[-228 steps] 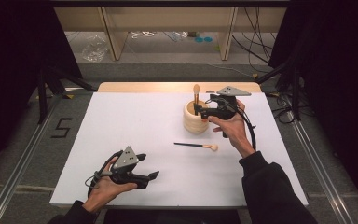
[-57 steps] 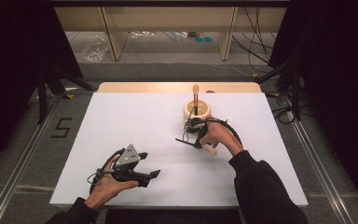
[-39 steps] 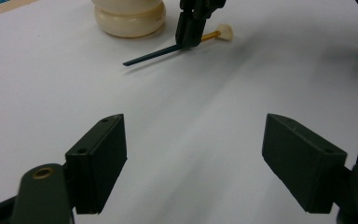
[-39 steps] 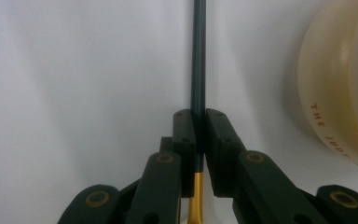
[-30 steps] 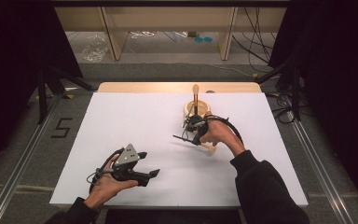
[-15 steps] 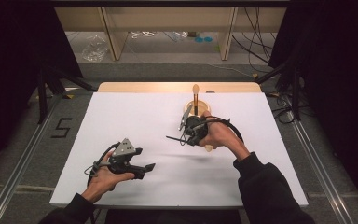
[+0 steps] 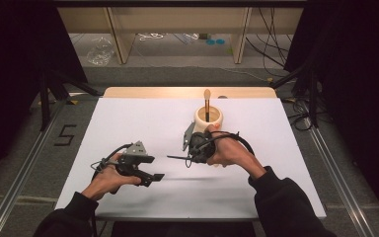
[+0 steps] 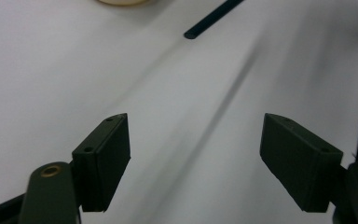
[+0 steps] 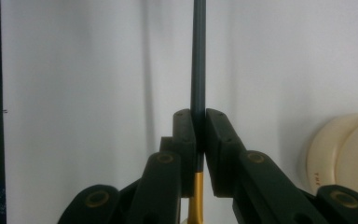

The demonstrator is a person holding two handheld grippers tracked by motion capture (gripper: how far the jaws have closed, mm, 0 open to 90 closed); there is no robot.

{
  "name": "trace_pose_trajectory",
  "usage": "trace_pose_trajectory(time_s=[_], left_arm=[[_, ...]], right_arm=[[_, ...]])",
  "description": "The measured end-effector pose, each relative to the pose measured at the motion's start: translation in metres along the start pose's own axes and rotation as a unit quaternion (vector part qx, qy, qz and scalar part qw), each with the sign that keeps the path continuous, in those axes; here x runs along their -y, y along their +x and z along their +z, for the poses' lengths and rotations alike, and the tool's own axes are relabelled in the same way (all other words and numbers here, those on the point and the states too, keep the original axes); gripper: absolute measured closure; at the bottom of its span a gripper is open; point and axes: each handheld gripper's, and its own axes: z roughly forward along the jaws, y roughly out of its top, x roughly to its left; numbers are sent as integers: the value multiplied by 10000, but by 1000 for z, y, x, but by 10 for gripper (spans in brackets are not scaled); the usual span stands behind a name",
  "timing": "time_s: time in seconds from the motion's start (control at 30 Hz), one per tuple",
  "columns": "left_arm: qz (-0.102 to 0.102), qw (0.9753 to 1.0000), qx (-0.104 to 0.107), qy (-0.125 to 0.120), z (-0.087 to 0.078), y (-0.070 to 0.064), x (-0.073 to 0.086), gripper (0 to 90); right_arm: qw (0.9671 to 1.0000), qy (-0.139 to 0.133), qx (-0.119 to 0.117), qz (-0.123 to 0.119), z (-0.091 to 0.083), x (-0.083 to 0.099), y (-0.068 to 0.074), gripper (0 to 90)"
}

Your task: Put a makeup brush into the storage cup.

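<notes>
My right gripper is shut on a thin brush with a black handle, held just above the white table sheet; the handle points left. In the right gripper view the handle runs straight up from the closed jaws, with a gold ferrule below them. Just behind the right hand, a cream cup holds another brush upright. My left gripper hovers open at front left with nothing in it. Its view has the jaws wide apart and the handle's tip ahead.
A strip of wooden board edges the back of the sheet. The cream cup lies close to the right of the right gripper's jaws. Metal rails run along both sides of the table, and shelving with cables stands beyond it.
The right gripper has taken the brush off the sheet and carried it left, away from the cup. The left gripper has moved a little forward towards the middle.
</notes>
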Motion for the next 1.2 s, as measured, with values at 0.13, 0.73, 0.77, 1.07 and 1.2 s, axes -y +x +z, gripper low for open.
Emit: trace_pose_trajectory(time_s=[0.13, 0.73, 0.77, 1.07, 1.2], left_arm=[[234, 9989, 94, 391, 2, -3, -6, 253], [42, 9926, 789, 924, 13, -5, -29, 440], [11, 9923, 854, 901, 14, -5, -29, 454], [-94, 9882, 1153, 999, 20, -8, -34, 578], [-78, 9867, 1294, 982, 23, -7, -37, 643]], right_arm=[[9998, -18, -22, -218, 4, -1, 8, 832], [9968, 68, -77, -795, 12, -12, 30, 832], [9969, 71, -74, -786, 12, -12, 31, 832], [9958, 177, -163, -882, 12, -16, 37, 832], [9964, 189, -201, -796, 12, -18, 41, 832]])
